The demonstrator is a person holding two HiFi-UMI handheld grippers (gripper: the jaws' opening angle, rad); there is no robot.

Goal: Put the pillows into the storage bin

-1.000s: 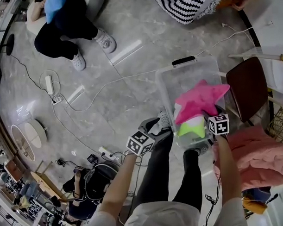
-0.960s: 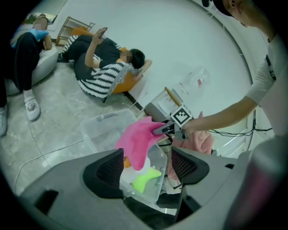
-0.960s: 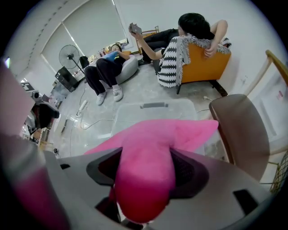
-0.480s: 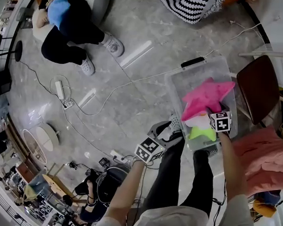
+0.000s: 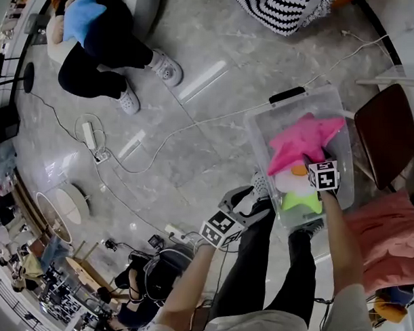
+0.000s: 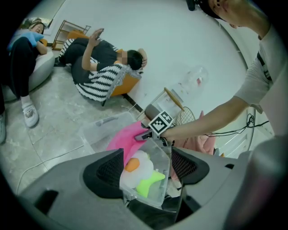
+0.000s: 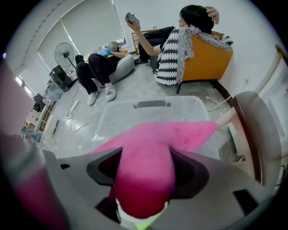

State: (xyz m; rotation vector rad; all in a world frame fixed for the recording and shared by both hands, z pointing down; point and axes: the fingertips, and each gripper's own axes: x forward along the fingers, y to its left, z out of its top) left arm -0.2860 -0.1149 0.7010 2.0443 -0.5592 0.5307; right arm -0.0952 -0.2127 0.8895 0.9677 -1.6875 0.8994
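Grey marble floor (image 5: pixel 194 147) on every side. At the upper left of the head view, a person in black trousers (image 5: pixel 102 49) lounging on a pale beanbag (image 5: pixel 141 3), white shoes (image 5: pixel 168 68) down on the floor. Near those feet, a white power strip (image 5: pixel 90 133) and a thin white cable (image 5: pixel 215 117) trailing across the floor. At the top edge, a black-and-white striped throw (image 5: pixel 284 8), draped over a second person seated in an orange armchair (image 7: pixel 204 58). At the right, a brown chair (image 5: pixel 388 130), with a heap of pink cloth (image 5: pixel 387 235) just below it. Far back by the window, a standing fan (image 7: pixel 65 53).
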